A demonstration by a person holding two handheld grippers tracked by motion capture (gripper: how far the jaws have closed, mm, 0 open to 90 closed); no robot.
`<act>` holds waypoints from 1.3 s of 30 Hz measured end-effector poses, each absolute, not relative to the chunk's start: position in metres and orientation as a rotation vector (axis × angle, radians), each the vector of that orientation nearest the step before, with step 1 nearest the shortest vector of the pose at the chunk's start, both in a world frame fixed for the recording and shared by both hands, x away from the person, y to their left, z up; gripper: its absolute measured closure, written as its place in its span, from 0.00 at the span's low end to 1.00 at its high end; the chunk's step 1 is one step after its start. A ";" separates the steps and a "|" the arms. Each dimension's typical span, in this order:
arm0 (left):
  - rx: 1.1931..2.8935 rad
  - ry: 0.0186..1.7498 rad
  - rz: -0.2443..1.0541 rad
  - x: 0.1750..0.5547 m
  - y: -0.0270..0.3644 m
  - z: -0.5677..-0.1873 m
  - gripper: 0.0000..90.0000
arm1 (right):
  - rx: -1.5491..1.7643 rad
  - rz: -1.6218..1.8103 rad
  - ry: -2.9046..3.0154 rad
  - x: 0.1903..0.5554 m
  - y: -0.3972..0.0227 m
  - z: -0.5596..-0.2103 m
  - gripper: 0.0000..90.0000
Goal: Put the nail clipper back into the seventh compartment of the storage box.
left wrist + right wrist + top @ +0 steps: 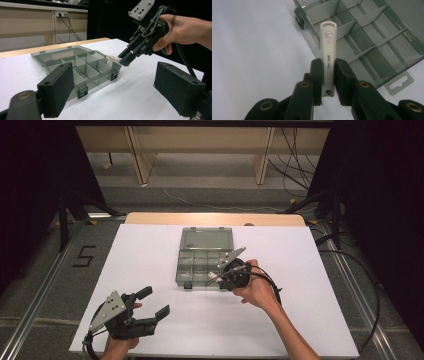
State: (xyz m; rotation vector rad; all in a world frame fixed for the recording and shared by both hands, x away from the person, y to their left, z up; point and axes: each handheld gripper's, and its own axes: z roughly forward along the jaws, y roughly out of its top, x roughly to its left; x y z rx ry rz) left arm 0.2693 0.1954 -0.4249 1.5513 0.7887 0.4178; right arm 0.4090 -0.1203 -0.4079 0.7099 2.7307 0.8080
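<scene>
The right gripper (328,82) is pinching a cream-white nail clipper (328,53) flat between its two black pads, gripping it near the riveted end so that most of its length sticks out ahead of the jaws. The clipper hangs in the air just over the near right corner of the open organizer box (192,270), its free tip above the corner compartment; in the left gripper view the same clipper (113,59) sits right at the box's rim.

The clipper looks small, light and rigid, metal under a smooth coated lever, so it should carry easily but could slide or swivel between the pads if knocked. Holding it across its flat faces near the pivot, as now, seems the safest grip; a hold farther toward the tip would likely let it lever around.

The box is translucent grey plastic with thin upright dividers (372,46) and its lid (207,238) folded flat behind it. It looks light enough to skid on the smooth white counter (150,250) if pushed. The divider walls and the front rim with its two latches are what the projecting clipper could catch on going down.

The left gripper (155,305) rests well apart at the near left of the counter, jaws spread and holding nothing, clear of the box.
</scene>
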 end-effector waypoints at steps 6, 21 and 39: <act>1.552 0.789 0.418 0.269 0.195 -0.425 0.17 | 0.760 0.827 2.701 0.416 -0.117 -0.411 0.86; 1.547 0.786 0.418 0.269 0.196 -0.424 0.17 | 0.843 0.856 2.672 0.434 -0.101 -0.417 0.86; 1.549 0.787 0.422 0.268 0.196 -0.424 0.17 | 0.921 0.892 2.636 0.446 -0.096 -0.423 0.86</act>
